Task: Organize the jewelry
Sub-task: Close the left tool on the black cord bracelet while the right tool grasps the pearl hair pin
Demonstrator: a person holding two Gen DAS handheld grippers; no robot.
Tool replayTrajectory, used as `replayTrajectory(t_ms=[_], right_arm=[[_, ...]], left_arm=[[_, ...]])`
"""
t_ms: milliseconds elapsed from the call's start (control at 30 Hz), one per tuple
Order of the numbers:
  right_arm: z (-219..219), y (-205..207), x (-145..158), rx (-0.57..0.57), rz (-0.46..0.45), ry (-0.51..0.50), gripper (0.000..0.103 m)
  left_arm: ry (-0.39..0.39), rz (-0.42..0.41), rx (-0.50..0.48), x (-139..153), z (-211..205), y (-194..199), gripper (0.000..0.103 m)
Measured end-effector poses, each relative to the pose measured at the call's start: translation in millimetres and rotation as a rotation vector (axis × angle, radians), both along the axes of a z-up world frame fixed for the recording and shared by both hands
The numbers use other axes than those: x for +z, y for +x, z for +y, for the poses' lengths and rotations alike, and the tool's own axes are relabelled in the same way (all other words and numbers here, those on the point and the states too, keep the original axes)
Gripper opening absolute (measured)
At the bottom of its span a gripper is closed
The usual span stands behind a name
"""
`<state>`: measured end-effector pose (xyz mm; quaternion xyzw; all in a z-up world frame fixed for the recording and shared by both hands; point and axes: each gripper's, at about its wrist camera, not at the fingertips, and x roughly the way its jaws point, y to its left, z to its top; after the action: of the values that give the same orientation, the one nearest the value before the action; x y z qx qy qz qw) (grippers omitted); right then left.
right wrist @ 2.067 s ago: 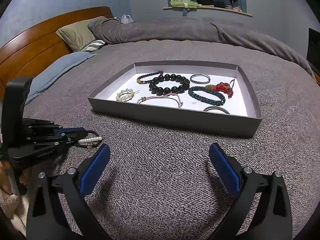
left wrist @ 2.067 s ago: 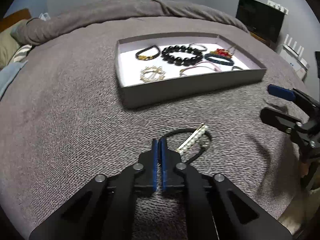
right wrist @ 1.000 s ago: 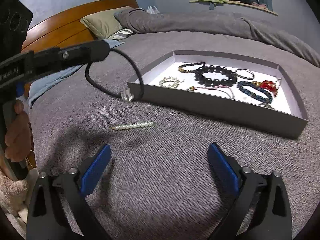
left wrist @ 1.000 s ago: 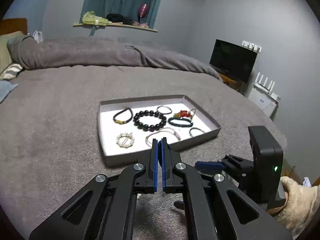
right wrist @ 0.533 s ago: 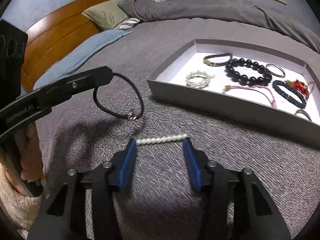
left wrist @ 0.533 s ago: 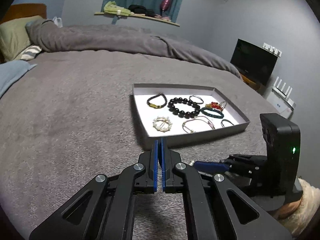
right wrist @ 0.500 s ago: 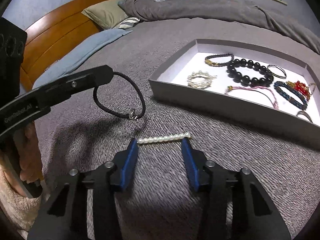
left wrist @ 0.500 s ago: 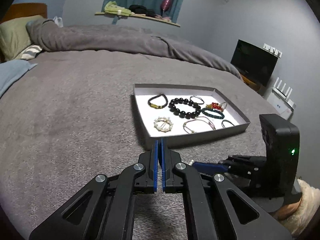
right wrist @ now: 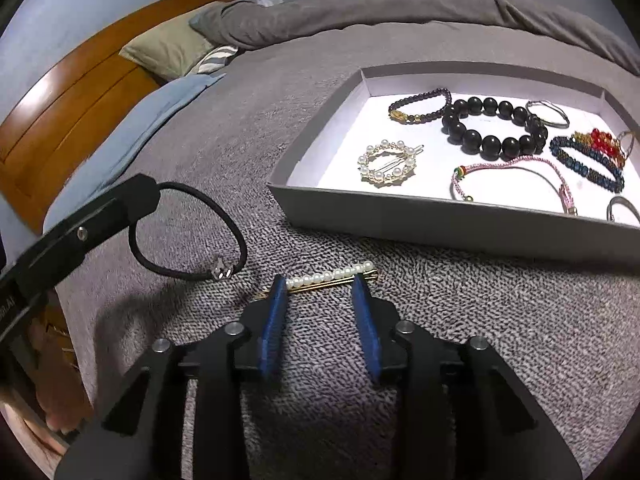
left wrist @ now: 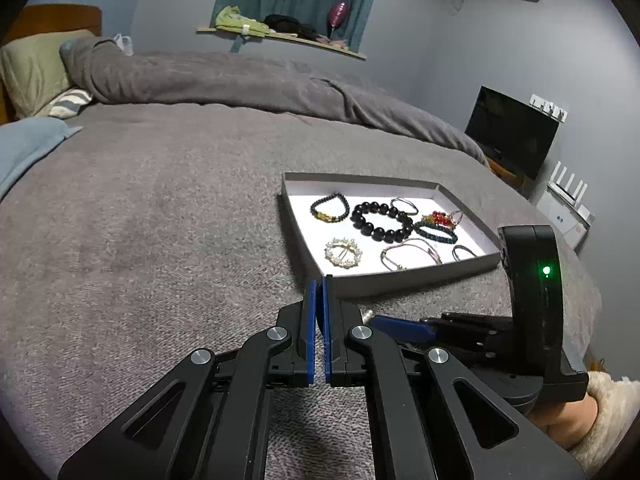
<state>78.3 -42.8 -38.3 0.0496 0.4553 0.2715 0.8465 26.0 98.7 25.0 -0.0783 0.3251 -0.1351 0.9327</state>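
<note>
tray [right wrist: 460, 216] grey, white inside | bedspread [right wrist: 480, 320] grey, speckled | bead bracelet [right wrist: 494, 128] black | headboard [right wrist: 80, 92] orange-brown

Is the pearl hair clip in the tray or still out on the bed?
Out. The pearl hair clip lies on the grey blanket, in front of the tray's near wall, between the right gripper's fingertips.

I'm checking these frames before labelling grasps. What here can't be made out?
- Left wrist view: the black cord is hidden below the left gripper; the grip shows only in the right wrist view.
- Right wrist view: whether the right gripper touches the pearl pin, since its fingertips cover the contact.
- Right wrist view: the tray and the silver bangle run off the right edge.
</note>
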Motion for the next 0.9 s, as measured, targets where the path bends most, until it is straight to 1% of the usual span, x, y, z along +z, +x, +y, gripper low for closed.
replayTrajectory(t_ms=[33, 100, 133, 200, 300, 367, 400, 433, 467, 533, 633, 733, 867, 900], right_arm=[[-0.7, -0.2, -0.4, -0.01, 0.008, 0.016, 0.048], [2.3, -1.5, -0.2, -0.026, 0.004, 0.009, 0.051], [4.4, -2.6, 0.5, -0.034, 0.001, 0.012, 0.056], [8.7, -3.0, 1.2, -0.055, -0.01, 0.006, 0.057], [17.1, -1.4, -1.0, -0.081, -0.041, -0.037, 0.057], [22.8, -3.9, -3.5, -0.071, -0.076, -0.101, 0.054], [23.2, -4.6, -3.5, -0.067, -0.081, -0.116, 0.05], [21.6, -5.6, -2.4, -0.062, -0.086, -0.127, 0.041], [19.5, -5.9, -1.8, -0.06, -0.089, -0.133, 0.036], [6.8, -9.0, 0.1, -0.039, -0.072, -0.119, 0.028], [-11.5, -14.4, 3.6, -0.022, -0.053, -0.098, 0.02], [-24.9, -18.1, 8.4, -0.024, -0.042, -0.086, 0.019], [-31.7, -14.3, 7.8, -0.065, -0.022, -0.058, 0.019], [-31.8, -11.7, 6.7, -0.074, -0.012, -0.044, 0.021]], left_arm=[[0.0, -0.001, 0.0, 0.2, 0.0, -0.3, 0.004], [-0.001, -0.005, 0.001, 0.8, 0.6, -0.7, 0.004], [-0.003, -0.006, 0.001, 1.0, 1.3, -0.9, 0.004], [-0.004, -0.008, 0.002, 0.8, 2.3, -1.4, 0.004], [-0.003, -0.013, 0.006, 1.7, 4.1, -2.6, 0.004], [-0.008, -0.014, 0.003, 1.6, 6.3, -3.6, 0.004], [-0.008, -0.013, 0.002, 1.5, 6.4, -3.6, 0.004], [-0.01, -0.011, 0.0, 1.2, 6.8, -3.5, 0.004], [-0.014, -0.009, -0.003, 0.9, 7.0, -3.3, 0.004], [-0.018, -0.006, -0.012, 0.6, 5.8, -3.2, 0.004], [-0.014, -0.009, -0.024, 0.8, 2.8, -3.8, 0.004], [-0.01, -0.007, -0.032, 0.3, -0.3, -3.3, 0.004], [-0.005, -0.001, -0.035, -1.4, -2.7, -2.8, 0.004], [-0.005, 0.002, -0.035, -2.0, -3.2, -2.5, 0.004]])
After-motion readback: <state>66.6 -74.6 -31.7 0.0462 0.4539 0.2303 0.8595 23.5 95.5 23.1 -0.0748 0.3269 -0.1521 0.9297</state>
